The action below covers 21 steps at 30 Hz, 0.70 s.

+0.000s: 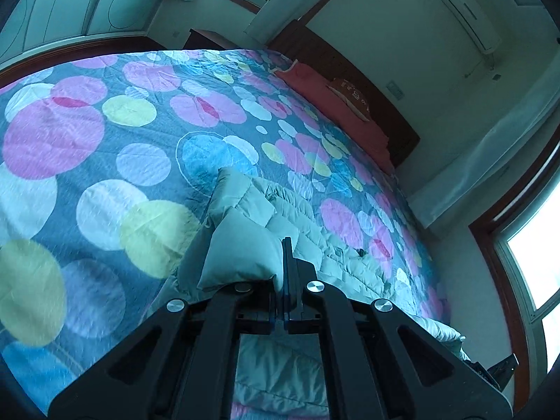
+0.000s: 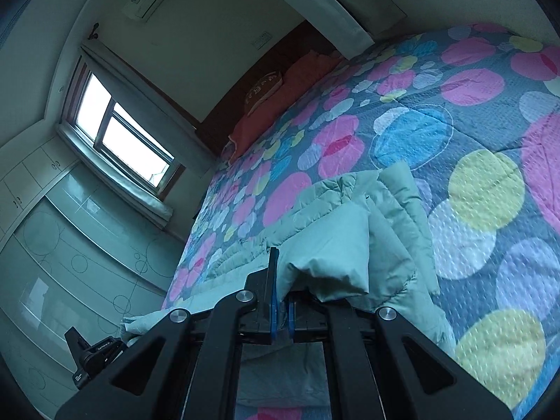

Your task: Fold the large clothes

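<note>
Progress: early, you've 1 fold underway | left gripper (image 1: 285,262) and right gripper (image 2: 280,273) jaws both clamped on pale-green jacket (image 1: 315,231) edge, lifted above bedspread (image 1: 105,140) | remaining folds still ahead

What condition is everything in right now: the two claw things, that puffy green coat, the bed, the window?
Left gripper: shut on the jacket.
Right gripper: shut on the jacket.
Jacket: pale green, quilted, partly lifted at both gripped spots, the rest lying on the bedspread.
Bedspread: spread flat, lightly creased.
Window: looks shut.
Air conditioner: flap looks closed.
</note>
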Each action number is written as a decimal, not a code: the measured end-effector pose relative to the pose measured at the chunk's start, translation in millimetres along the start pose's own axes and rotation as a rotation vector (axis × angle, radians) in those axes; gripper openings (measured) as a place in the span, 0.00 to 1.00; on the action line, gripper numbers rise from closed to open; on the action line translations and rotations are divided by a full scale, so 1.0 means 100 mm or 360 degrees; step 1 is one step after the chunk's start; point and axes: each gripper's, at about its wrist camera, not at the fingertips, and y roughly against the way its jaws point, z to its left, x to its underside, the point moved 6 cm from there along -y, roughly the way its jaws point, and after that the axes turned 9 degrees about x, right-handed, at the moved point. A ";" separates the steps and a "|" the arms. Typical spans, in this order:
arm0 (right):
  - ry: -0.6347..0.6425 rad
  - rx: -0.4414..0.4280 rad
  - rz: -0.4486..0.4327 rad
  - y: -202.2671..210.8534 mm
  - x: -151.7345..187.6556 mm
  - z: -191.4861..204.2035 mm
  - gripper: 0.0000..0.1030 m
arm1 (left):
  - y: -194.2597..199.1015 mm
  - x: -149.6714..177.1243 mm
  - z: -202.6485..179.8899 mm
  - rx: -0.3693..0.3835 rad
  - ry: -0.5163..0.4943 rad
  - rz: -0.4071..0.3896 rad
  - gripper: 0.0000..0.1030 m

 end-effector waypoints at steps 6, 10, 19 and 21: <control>0.0015 0.0056 0.0045 -0.73 -0.34 0.01 0.03 | -0.75 -0.34 -0.02 -0.0089 -0.0073 0.0018 0.02; 0.0033 0.0099 0.0092 -1.18 -0.50 0.00 0.03 | -1.22 -0.48 0.00 -0.0173 -0.0159 0.0036 0.02; 0.0052 0.0242 0.0232 -1.88 -0.53 -0.21 0.05 | -2.01 -0.48 0.26 -0.0381 -0.0271 0.0148 0.02; 0.0064 0.0262 0.0260 -1.91 -0.51 -0.23 0.06 | -2.08 -0.45 0.27 -0.0398 -0.0288 0.0186 0.03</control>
